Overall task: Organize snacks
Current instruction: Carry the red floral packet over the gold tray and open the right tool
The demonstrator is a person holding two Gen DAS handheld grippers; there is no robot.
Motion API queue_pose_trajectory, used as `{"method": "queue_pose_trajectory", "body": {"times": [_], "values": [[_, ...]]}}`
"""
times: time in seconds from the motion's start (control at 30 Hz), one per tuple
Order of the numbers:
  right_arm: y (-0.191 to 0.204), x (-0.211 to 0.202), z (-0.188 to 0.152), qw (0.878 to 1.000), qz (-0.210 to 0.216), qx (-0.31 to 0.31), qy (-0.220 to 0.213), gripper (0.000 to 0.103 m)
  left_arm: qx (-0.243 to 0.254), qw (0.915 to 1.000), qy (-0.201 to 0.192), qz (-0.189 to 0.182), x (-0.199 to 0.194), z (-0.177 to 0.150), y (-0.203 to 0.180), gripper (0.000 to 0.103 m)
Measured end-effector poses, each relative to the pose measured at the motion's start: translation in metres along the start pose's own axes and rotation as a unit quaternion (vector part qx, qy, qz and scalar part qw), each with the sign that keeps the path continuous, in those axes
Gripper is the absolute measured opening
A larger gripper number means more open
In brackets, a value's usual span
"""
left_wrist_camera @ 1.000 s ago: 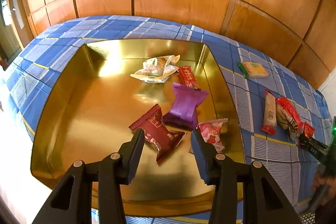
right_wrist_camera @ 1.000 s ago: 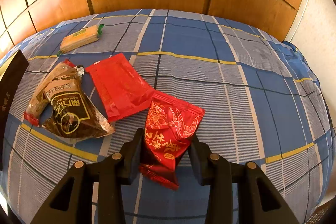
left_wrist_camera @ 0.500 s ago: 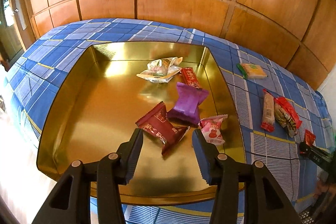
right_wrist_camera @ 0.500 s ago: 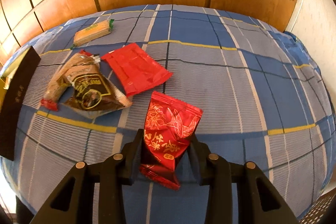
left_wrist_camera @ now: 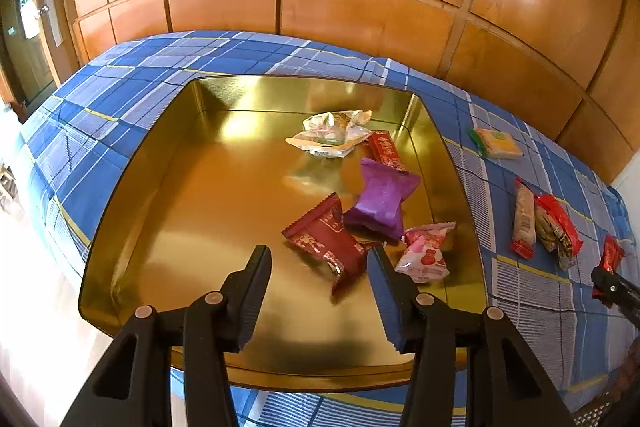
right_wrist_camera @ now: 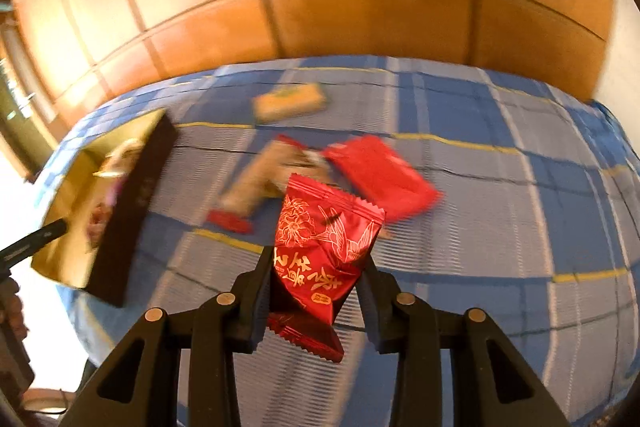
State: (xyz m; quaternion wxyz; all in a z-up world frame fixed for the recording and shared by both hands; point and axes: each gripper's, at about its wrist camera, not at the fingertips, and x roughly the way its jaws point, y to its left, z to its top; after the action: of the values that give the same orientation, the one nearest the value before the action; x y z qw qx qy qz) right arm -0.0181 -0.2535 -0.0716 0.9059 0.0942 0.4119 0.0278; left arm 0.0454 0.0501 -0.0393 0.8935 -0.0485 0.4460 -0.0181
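Your right gripper has its fingers clenched on the glossy red snack packet printed with gold birds, seemingly clear of the blue plaid bedspread. Your left gripper hangs with fingers released, empty, the maroon foil packet just ahead between them in the gold metal tray.

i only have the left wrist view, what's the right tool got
Observer: The right tool is shut on a red packet with gold birds, lifted off the blue plaid cloth.
Operator: anything left on the cloth near it
Observer: A flat plain red packet lies just beyond it, face fully visible from that side.
Operator: what does the tray look like from there
Observer: The gold tray has a dark, near-black outer wall, which your view hides.
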Motion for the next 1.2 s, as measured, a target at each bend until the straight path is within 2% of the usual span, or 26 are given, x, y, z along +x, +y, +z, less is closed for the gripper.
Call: {"method": "queue_pose_trajectory", "body": {"times": [0.13,0.33,0.53,0.67,0.83,1.0,1.2], "values": [[0.046,0.003,0.009,0.998,0.051,-0.040,0.004,0.039,-0.020,0.9998,-0.005,0.008,-0.002,0.002,0.013,0.051],[0.117,0.010,0.022,0.987,0.131,-0.093,0.011,0.039,-0.048,0.9983,-0.017,0.027,-0.008,0.005,0.038,0.051],[0.181,0.026,0.023,0.973,0.168,-0.158,0.030,0.039,-0.065,0.9970,-0.014,0.039,-0.007,0.002,0.056,0.051],[0.207,0.047,0.014,0.968,0.149,-0.196,0.054,0.040,-0.069,0.9967,-0.010,0.040,-0.004,0.000,0.060,0.051],[0.204,0.052,0.008,0.969,0.135,-0.200,0.057,0.040,-0.065,0.9972,-0.005,0.037,-0.001,-0.003,0.058,0.051],[0.196,0.045,0.008,0.973,0.132,-0.186,0.045,0.040,-0.059,0.9976,-0.001,0.035,0.001,-0.004,0.053,0.051],[0.184,0.031,0.011,0.983,0.084,-0.162,0.008,0.040,-0.054,0.9980,-0.005,0.032,-0.001,-0.004,0.049,0.052]]}}
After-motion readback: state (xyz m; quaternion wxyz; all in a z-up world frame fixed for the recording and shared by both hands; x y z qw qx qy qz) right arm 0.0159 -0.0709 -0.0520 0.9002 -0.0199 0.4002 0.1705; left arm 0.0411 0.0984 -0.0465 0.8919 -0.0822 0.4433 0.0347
